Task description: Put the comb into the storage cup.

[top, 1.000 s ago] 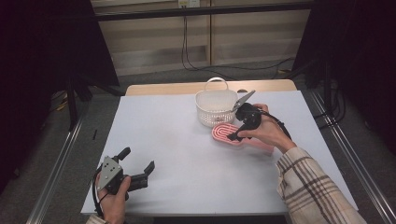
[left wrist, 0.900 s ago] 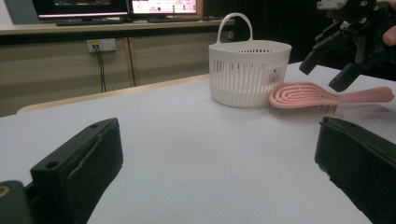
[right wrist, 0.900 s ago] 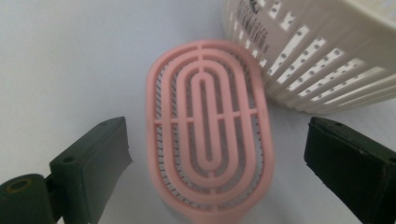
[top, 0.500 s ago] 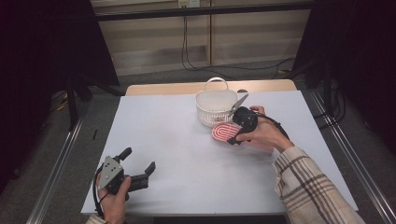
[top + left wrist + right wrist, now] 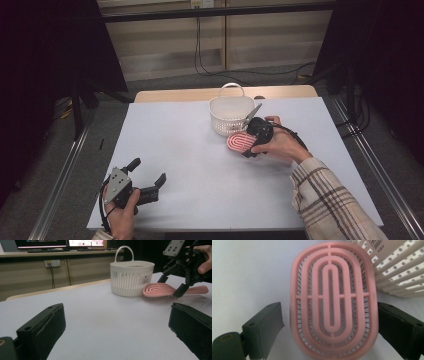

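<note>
Resting at the near left corner of the white table (image 5: 200,165), close to its front edge: left gripper (image 5: 148,181), jaws spread wide with nothing between them. Ahead of it, a broad bare stretch of tabletop, free all the way to the middle.

Farther in and to the right, right gripper (image 5: 243,148), held over the pink hairbrush (image 5: 240,142); jaws astride the oval head and just now closing, the right jaw against the head's rim, the left jaw with a sliver of table showing beside it, so not yet pinching. Brush lying bristles down on the table, its handle (image 5: 200,289) pointing away from the white slatted basket (image 5: 229,115), its head just beside the basket wall; touching or not, cannot tell.

Beyond the basket, a strip of wooden tabletop (image 5: 175,94) at the far edge. Past that, grey floor, hanging cables (image 5: 200,55), pale wall panels, dark curtains on both sides.
</note>
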A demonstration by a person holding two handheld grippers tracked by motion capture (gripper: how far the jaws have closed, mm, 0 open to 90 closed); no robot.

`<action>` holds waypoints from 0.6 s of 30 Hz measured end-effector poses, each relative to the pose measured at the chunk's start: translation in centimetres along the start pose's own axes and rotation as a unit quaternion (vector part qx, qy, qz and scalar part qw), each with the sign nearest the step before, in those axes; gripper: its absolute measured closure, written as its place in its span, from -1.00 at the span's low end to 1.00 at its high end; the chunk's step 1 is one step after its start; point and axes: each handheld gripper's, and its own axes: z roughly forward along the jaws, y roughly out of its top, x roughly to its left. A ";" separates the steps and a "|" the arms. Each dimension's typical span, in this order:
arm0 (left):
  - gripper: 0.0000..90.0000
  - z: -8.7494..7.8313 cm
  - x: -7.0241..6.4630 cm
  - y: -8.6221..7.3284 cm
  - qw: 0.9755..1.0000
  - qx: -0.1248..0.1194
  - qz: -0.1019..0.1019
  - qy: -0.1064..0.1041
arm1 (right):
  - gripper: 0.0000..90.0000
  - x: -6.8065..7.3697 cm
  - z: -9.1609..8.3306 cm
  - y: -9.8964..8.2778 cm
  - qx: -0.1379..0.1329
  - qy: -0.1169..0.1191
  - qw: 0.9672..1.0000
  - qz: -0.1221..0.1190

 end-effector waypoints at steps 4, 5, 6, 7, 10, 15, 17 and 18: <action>-0.97 0.1 0.0 0.0 1.000 0.000 -0.001 0.001 | -0.80 0.0 0.2 0.0 0.001 -0.002 1.000 -0.004; -0.97 0.0 0.0 0.0 1.000 0.000 -0.001 0.000 | -0.80 0.0 0.3 0.0 0.008 -0.007 1.000 -0.004; -0.97 0.0 0.0 0.0 1.000 0.000 0.000 -0.001 | -0.80 0.0 0.4 -0.1 0.013 -0.009 1.000 -0.005; -0.97 0.0 0.0 0.0 1.000 0.000 0.000 0.000 | -0.80 -0.1 0.6 -0.1 0.015 -0.009 1.000 -0.004; -0.97 0.1 0.0 0.0 1.000 0.000 -0.003 0.000 | -0.80 -0.2 0.9 -0.1 0.021 -0.009 1.000 -0.007; -0.97 0.1 0.1 0.0 1.000 0.005 0.000 -0.003 | -0.80 -0.1 1.2 0.1 0.023 -0.012 1.000 -0.004; -0.97 0.1 0.1 0.0 1.000 0.004 0.002 -0.003 | -0.79 -0.1 1.4 0.1 0.024 -0.011 1.000 -0.006; -0.97 0.1 0.1 0.0 1.000 0.003 0.001 -0.002 | -0.80 -0.1 1.5 0.1 0.026 -0.013 1.000 -0.010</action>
